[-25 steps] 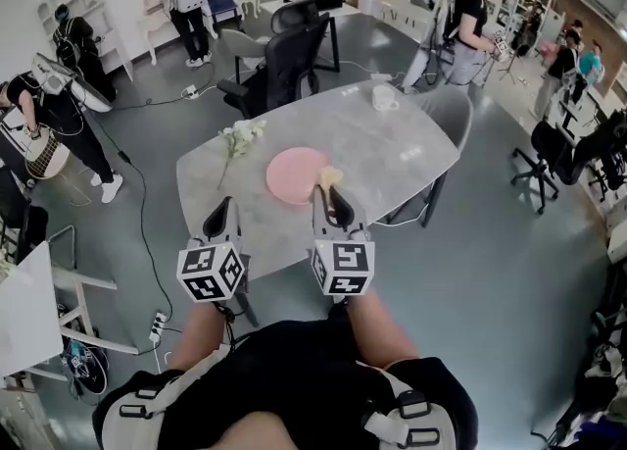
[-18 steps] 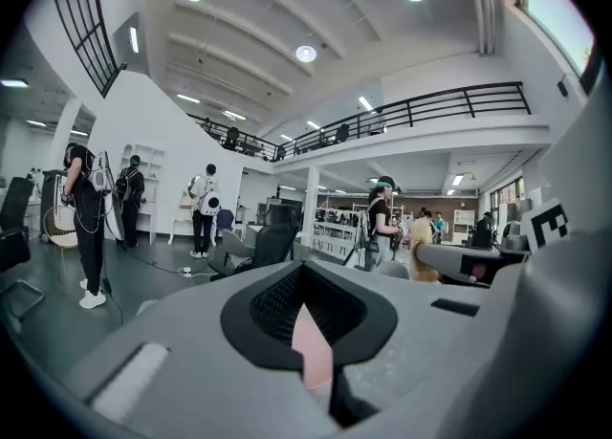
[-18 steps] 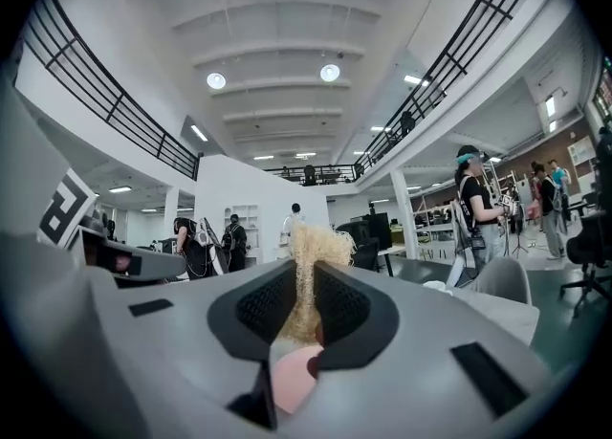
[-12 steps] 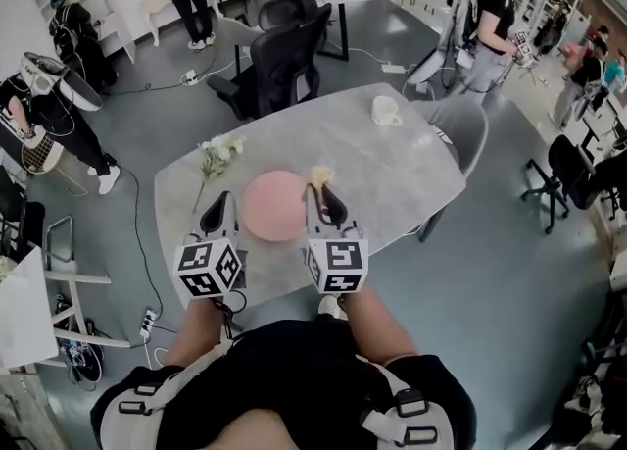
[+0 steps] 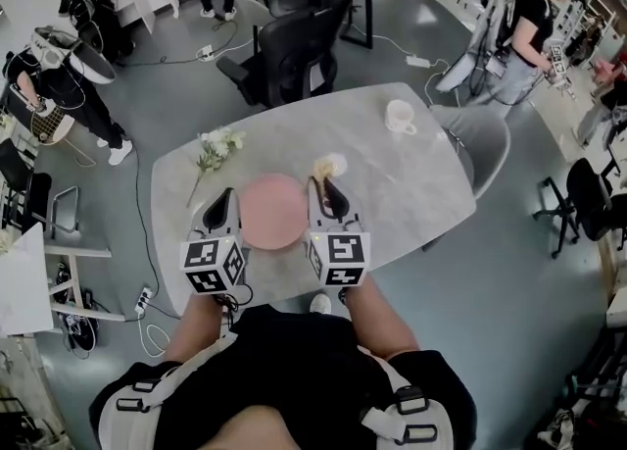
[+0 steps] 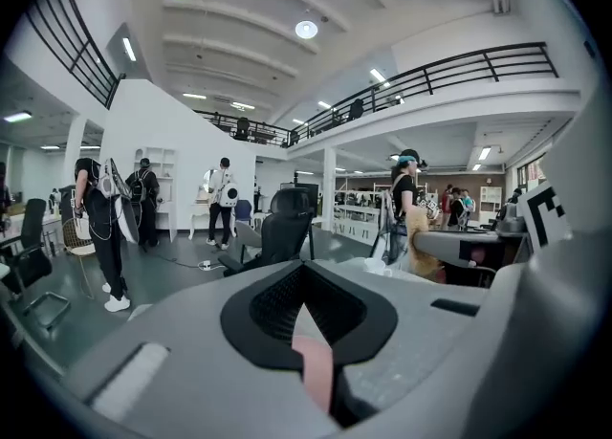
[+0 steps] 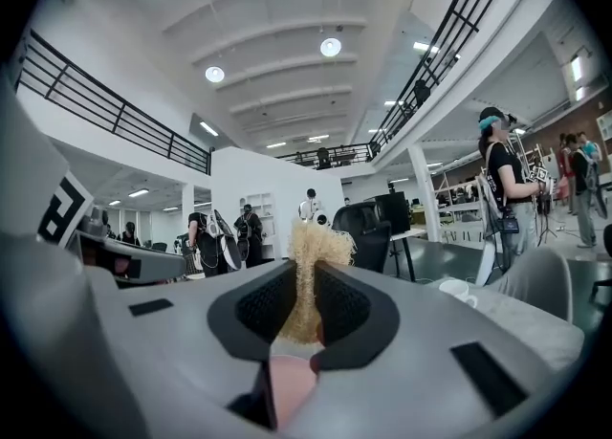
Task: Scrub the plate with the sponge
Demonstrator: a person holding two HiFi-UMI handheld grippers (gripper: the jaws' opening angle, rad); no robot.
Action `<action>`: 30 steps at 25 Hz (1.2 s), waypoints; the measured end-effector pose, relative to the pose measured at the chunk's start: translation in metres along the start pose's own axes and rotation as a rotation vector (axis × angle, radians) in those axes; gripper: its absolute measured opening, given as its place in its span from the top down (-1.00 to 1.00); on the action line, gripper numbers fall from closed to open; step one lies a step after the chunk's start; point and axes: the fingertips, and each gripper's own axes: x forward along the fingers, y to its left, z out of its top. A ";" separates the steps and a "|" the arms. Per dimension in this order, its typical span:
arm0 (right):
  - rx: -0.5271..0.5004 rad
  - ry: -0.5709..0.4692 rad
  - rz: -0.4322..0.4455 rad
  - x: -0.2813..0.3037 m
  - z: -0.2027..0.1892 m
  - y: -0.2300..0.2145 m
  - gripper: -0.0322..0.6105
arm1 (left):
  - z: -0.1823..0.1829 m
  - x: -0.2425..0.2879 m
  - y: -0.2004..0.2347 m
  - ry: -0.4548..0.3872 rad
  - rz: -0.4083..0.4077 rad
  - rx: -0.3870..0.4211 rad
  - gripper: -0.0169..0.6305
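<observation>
A round pink plate (image 5: 272,210) lies flat on the grey marble table (image 5: 392,178), near its front edge. My right gripper (image 5: 328,193) hovers at the plate's right rim, shut on a straw-coloured fibrous sponge (image 5: 328,166) that sticks out past its tips. In the right gripper view the sponge (image 7: 311,246) is pinched between the black pads of that gripper (image 7: 306,270), with a pink strip of plate (image 7: 287,384) below. My left gripper (image 5: 223,201) hangs just off the plate's left rim. In its own view the left gripper (image 6: 304,274) has its jaws together with nothing between them; a pink sliver of plate (image 6: 314,361) shows beneath.
A white cup (image 5: 400,116) stands at the table's far right and a sprig of white flowers (image 5: 214,149) lies at its far left. A black office chair (image 5: 299,41) is behind the table and a grey chair (image 5: 485,149) at its right end. Several people stand around the room.
The table and plate have drawn closer. Both grippers now reach over the table's front edge and flank the plate. The right gripper still holds the sponge.
</observation>
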 end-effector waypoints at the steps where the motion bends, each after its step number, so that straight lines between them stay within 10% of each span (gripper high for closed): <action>1: 0.003 0.001 0.005 0.005 -0.001 0.000 0.74 | -0.002 0.003 0.004 0.010 0.012 0.003 0.93; 18: -0.006 0.045 -0.032 0.036 -0.014 0.019 0.74 | -0.025 0.048 0.071 0.051 0.039 0.027 0.93; 30: 0.015 0.090 -0.099 0.022 -0.021 0.016 0.74 | -0.131 0.080 0.111 0.320 0.042 -0.055 0.73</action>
